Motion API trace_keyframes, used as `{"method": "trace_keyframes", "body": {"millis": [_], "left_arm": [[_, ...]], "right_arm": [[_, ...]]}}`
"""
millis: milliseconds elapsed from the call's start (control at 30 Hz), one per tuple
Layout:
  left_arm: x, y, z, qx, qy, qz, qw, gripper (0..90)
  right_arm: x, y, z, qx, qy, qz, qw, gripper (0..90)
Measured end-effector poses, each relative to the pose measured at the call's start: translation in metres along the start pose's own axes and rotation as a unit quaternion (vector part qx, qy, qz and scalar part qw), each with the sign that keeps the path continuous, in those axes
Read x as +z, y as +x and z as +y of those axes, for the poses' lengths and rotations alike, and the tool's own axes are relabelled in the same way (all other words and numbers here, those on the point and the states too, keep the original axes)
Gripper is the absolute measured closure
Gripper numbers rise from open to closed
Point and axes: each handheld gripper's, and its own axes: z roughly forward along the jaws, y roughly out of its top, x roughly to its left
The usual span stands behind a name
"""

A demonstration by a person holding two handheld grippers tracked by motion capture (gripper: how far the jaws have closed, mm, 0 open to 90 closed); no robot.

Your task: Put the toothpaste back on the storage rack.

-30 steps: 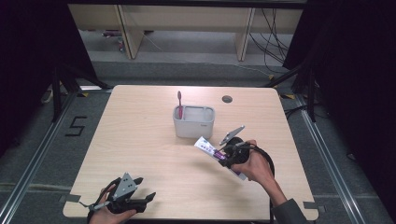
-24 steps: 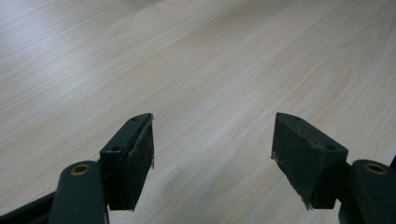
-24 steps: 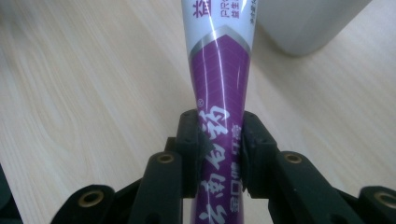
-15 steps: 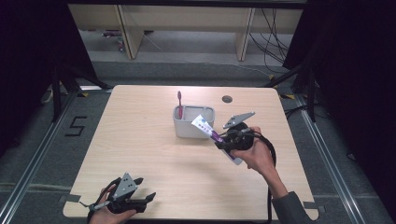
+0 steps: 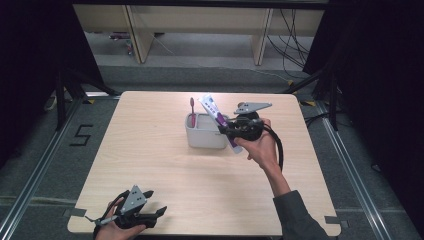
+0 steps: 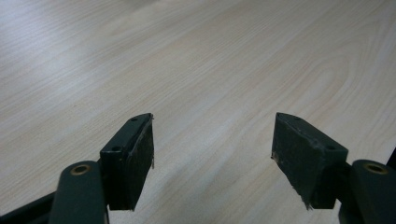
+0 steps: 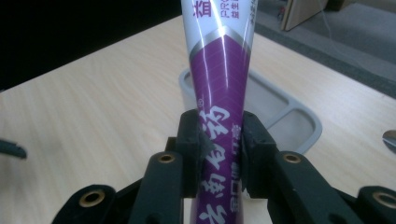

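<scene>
Probably lab: floor rails (image 5: pixel 35 172), black curtains (image 5: pixel 30 65)

Tube lifted toward the holder
The right gripper (image 5: pixel 223 129) has carried the purple-and-white toothpaste tube (image 5: pixel 216 117) up over the grey plastic holder (image 5: pixel 205 136)

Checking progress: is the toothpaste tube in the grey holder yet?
Not yet. The toothpaste tube is clamped in the right tool, tilted above the grey holder.

A purple-and-white toothpaste tube (image 5: pixel 216 117) with printed lettering is clamped around its purple middle, tilted with its white flat end up and to the left, raised over the right edge of a grey holder (image 5: pixel 202 139) near the tabletop's middle.
</scene>
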Motion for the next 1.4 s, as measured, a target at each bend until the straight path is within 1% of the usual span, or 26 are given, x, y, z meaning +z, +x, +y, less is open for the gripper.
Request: {"method": "trace_keyframes", "body": {"millis": [33, 100, 133, 167, 200, 233, 267, 333, 400, 500, 533, 600, 667, 700, 733, 767, 867, 967, 1033, 1067, 1133, 1200, 1300, 1333, 1367, 1400], "left_arm": [[0.000, 0.001, 0.000, 0.003, 0.004, 0.001, 1.0000, 29.2], [0.002, 0.000, -0.001, -0.009, -0.004, 0.001, 1.0000, 29.2], [0.001, 0.001, -0.002, -0.004, 0.001, 0.001, 1.0000, 29.2], [0.002, 0.001, -0.002, -0.010, -0.004, 0.000, 0.9999, 29.2], [0.001, 0.003, -0.001, 0.006, 0.006, 0.004, 1.0000, 29.2], [0.000, 0.003, -0.001, 0.003, 0.010, 0.002, 0.9999, 29.2], [0.000, 0.001, -0.001, -0.004, 0.002, 0.001, 1.0000, 29.2], [0.001, 0.001, -0.001, -0.006, -0.002, -0.002, 1.0000, 29.2], [0.000, 0.001, -0.001, -0.004, 0.003, 0.001, 1.0000, 29.2], [0.000, 0.004, -0.001, 0.005, 0.006, 0.004, 1.0000, 29.2], [0.001, 0.002, -0.001, -0.008, -0.005, 0.001, 1.0000, 29.2], [0.001, 0.002, -0.002, -0.005, 0.000, 0.003, 1.0000, 29.2], [0.001, 0.002, -0.001, -0.009, -0.004, 0.001, 1.0000, 29.2], [0.001, 0.002, -0.001, -0.003, -0.001, 0.000, 1.0000, 29.2], [0.000, 0.003, -0.001, 0.005, 0.007, 0.003, 1.0000, 29.2], [0.001, 0.002, -0.001, 0.001, 0.005, 0.003, 1.0000, 29.2], [0.001, 0.001, -0.001, -0.008, -0.003, -0.003, 1.0000, 29.4], [0.000, 0.001, -0.002, -0.002, 0.005, -0.002, 1.0000, 29.5], [0.001, 0.001, -0.002, -0.008, -0.003, -0.003, 1.0000, 29.5], [0.002, 0.001, -0.001, -0.008, -0.002, -0.003, 1.0000, 29.5], [0.001, 0.001, -0.002, 0.000, 0.008, -0.004, 1.0000, 29.6], [0.001, 0.001, -0.002, -0.002, 0.007, -0.004, 1.0000, 29.7], [0.001, 0.001, -0.002, -0.001, 0.007, -0.004, 1.0000, 29.8], [0.000, 0.001, -0.002, -0.002, 0.007, -0.004, 1.0000, 29.8], [0.000, 0.002, -0.001, 0.005, 0.009, -0.001, 0.9999, 29.8], [0.001, 0.001, -0.001, 0.001, 0.007, -0.007, 1.0000, 29.8]], "right_arm": [[0.002, -0.001, 0.002, -0.011, -0.007, -0.007, 0.9999, 73.2], [0.007, 0.000, 0.005, -0.001, -0.014, -0.006, 0.9999, 73.2], [0.010, -0.002, 0.007, -0.006, -0.021, -0.004, 0.9998, 73.2], [0.012, -0.002, 0.008, -0.008, -0.026, -0.005, 0.9996, 73.1], [0.014, -0.002, 0.010, 0.004, -0.030, -0.005, 0.9995, 73.2], [0.017, -0.004, 0.011, -0.006, -0.040, -0.011, 0.9991, 73.1], [0.021, -0.004, 0.012, 0.006, -0.048, -0.006, 0.9988, 73.2], [0.025, -0.005, 0.015, 0.013, -0.056, -0.006, 0.9983, 73.1], [0.030, -0.007, 0.019, 0.007, -0.078, -0.017, 0.9968, 73.1], [0.036, -0.009, 0.023, 0.019, -0.088, -0.026, 0.9956, 73.1], [0.037, -0.010, 0.025, 0.020, -0.087, -0.026, 0.9956, 73.1], [0.040, -0.009, 0.028, 0.028, -0.097, -0.032, 0.9944, 73.1], [0.043, -0.011, 0.032, 0.022, -0.102, -0.035, 0.9939, 73.1], [0.044, -0.011, 0.033, 0.019, -0.103, -0.036, 0.9938, 73.2], [0.046, -0.009, 0.035, 0.030, -0.104, -0.034, 0.9935, 73.2], [0.048, -0.010, 0.035, 0.023, -0.113, -0.037, 0.9926, 73.2], [0.054, -0.011, 0.037, 0.035, -0.119, -0.040, 0.9914, 73.2], [0.058, -0.012, 0.037, 0.042, -0.129, -0.050, 0.9895, 73.2], [0.062, -0.011, 0.037, 0.050, -0.137, -0.050, 0.9880, 73.2], [0.063, -0.012, 0.037, 0.043, -0.134, -0.054, 0.9885, 73.3], [0.067, -0.011, 0.037, 0.055, -0.140, -0.053, 0.9873, 73.3], [0.071, -0.013, 0.037, 0.046, -0.141, -0.060, 0.9870, 73.3], [0.077, -0.015, 0.036, 0.055, -0.145, -0.060, 0.9860, 73.3], [0.079, -0.016, 0.035, 0.051, -0.151, -0.062, 0.9852, 73.3], [0.080, -0.017, 0.034, 0.056, -0.147, -0.059, 0.9858, 73.2], [0.082, -0.018, 0.034, 0.055, -0.150, -0.061, 0.9852, 73.2]]}}
